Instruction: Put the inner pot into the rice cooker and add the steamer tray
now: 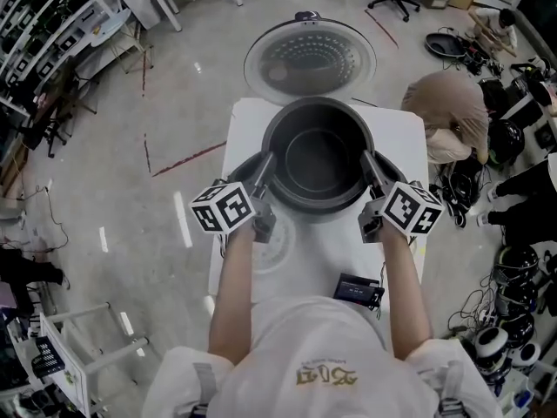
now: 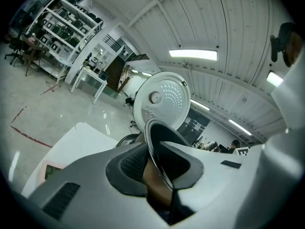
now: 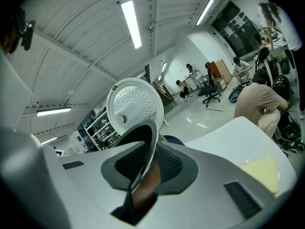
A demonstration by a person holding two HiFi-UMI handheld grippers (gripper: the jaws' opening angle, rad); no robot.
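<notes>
The inner pot [image 1: 318, 151] is held over the opening of the rice cooker [image 1: 243, 167], whose dark body is seen around the pot's sides. The pot's rim is clenched on one side by the left tongs [image 1: 265, 168] and on the other by the right tongs [image 1: 369, 165] (the thin metal edge is seen pinched between the pads in both gripper views). The lid [image 1: 310, 59] is stood open behind the rice cooker. The cooker is carried by a white bench [image 1: 322, 251], and a small black device [image 1: 359, 290] is laid in front of the cooker, towards the person.
</notes>
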